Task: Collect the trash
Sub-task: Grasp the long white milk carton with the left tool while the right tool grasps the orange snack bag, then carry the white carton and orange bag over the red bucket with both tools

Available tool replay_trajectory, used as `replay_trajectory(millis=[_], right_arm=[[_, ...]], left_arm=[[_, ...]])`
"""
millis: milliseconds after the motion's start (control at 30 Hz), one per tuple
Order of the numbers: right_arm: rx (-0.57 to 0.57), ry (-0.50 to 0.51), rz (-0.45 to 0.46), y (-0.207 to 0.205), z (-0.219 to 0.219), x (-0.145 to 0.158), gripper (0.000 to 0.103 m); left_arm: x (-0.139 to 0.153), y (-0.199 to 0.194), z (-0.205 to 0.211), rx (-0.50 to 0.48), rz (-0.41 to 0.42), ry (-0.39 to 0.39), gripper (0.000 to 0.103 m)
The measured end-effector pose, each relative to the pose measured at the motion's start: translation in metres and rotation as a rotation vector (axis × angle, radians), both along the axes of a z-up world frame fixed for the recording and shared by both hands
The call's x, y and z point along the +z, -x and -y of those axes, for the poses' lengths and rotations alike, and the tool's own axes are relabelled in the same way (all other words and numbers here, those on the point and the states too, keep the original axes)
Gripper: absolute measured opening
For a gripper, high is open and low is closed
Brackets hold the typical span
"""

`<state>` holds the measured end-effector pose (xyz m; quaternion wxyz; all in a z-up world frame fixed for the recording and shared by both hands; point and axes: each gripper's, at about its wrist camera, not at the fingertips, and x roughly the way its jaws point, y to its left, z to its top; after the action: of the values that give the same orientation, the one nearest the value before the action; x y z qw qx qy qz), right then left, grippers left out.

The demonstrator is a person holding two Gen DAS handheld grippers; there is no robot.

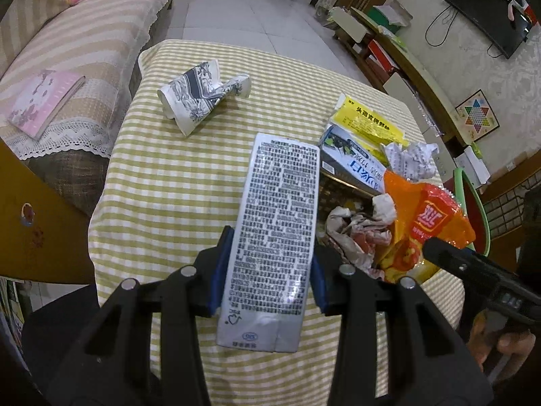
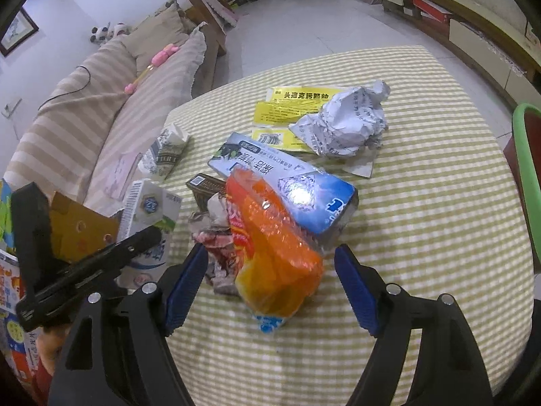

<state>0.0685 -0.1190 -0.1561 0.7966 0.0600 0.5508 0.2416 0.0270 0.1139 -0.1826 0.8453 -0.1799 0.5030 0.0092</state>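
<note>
Here we have the left gripper (image 1: pixel 268 270) clamped on a flattened silver carton (image 1: pixel 275 237), its blue pads pressing both long edges low in the centre of the left wrist view, the carton's printed face running up toward mid-frame above the checked tablecloth (image 1: pixel 162 176). We judge the carton light and fairly stiff along its length but easily creased, with a slick foil-like skin, so a grip across the narrow width near the lower third, as now, seems sound. The right gripper (image 2: pixel 270 287) stands open, its blue fingers (image 2: pixel 184 287) spread either side of an orange plastic wrapper (image 2: pixel 274 247) in the lower centre of the right wrist view, not visibly pressing it. We expect that wrapper to be very light, soft, crinkly and slippery; taking it at the bunched middle should hold better than at a loose edge. Touching its left side lies a crumpled reddish paper (image 2: pixel 213 237), and behind it a blue box (image 2: pixel 287 182), light and stiff, best pinched across its short sides. Higher, toward upper centre, sit a yellow flattened packet (image 2: pixel 290 105) and a crumpled white paper ball (image 2: pixel 348 121), which will squash. A crushed patterned paper cup (image 1: pixel 203 94) lies well apart in the upper middle of the left wrist view.
</note>
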Motion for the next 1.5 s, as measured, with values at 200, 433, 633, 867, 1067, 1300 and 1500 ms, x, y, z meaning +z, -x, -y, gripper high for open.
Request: replay_trajectory(millis=[200,433,633,867,1067,1300,1500], right_arm=[[0.000,-0.002,-0.035,-0.004,0.002,-0.013,0.059],[0.015,-0.006,0.033,0.011,0.011,0.005,0.050],[-0.017,-0.035,0.099,0.024,0.031,0.031,0.050],[-0.083,-0.035,0.188,0.031,0.057,0.060,0.050],[-0.129,-0.018,0.209,0.033,0.079,0.065,0.050],[-0.212,-0.009,0.230,0.033,0.111,0.071,0.050],[-0.262,0.003,0.242,0.030,0.134,0.074,0.050]], left_arm=[[0.000,0.000,0.003,-0.006,0.000,-0.004,0.039],[0.003,0.005,0.006,0.009,0.006,-0.006,0.039],[0.027,0.000,0.019,-0.015,0.074,-0.015,0.039],[0.050,-0.011,0.045,-0.065,0.138,0.008,0.039],[0.061,-0.022,0.075,-0.118,0.170,0.029,0.039],[0.069,-0.030,0.096,-0.151,0.192,0.039,0.039],[0.074,-0.038,0.112,-0.172,0.204,0.036,0.039]])
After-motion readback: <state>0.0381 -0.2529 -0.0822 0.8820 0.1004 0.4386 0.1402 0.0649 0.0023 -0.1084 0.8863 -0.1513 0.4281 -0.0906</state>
